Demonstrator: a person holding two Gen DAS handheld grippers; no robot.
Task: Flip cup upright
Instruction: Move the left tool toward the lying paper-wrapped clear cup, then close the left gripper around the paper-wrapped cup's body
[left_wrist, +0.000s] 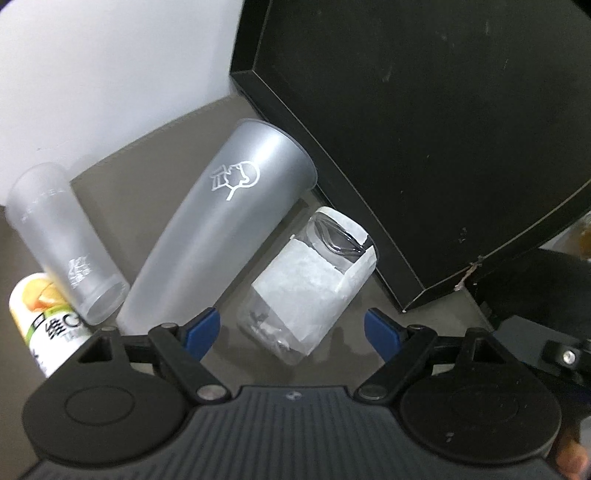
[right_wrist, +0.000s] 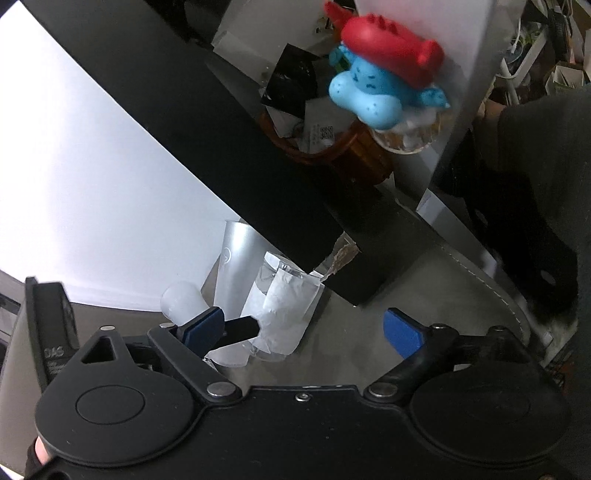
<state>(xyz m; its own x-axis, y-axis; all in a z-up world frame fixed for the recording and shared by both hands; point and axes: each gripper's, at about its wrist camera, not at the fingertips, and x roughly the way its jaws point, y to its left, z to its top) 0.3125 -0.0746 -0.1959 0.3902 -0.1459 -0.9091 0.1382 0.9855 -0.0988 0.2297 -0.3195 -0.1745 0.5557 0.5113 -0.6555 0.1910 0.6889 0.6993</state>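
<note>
In the left wrist view a tall frosted cup (left_wrist: 221, 229) with a white line drawing stands upright on the grey table. A smaller frosted cup (left_wrist: 62, 240) stands to its left; I cannot tell which end is up. A clear glass jar (left_wrist: 306, 284) wrapped in white paper stands upright to the right. My left gripper (left_wrist: 291, 332) is open, just in front of the jar and empty. In the right wrist view the tall cup (right_wrist: 232, 266) and the jar (right_wrist: 280, 314) show ahead. My right gripper (right_wrist: 303, 328) is open and empty, near the jar.
A large black box (left_wrist: 424, 129) stands right behind the cups and jar; it also shows in the right wrist view (right_wrist: 207, 155). A drink bottle with an orange label (left_wrist: 44, 317) lies at the left. A blue and red toy (right_wrist: 376, 81) sits on a cluttered shelf.
</note>
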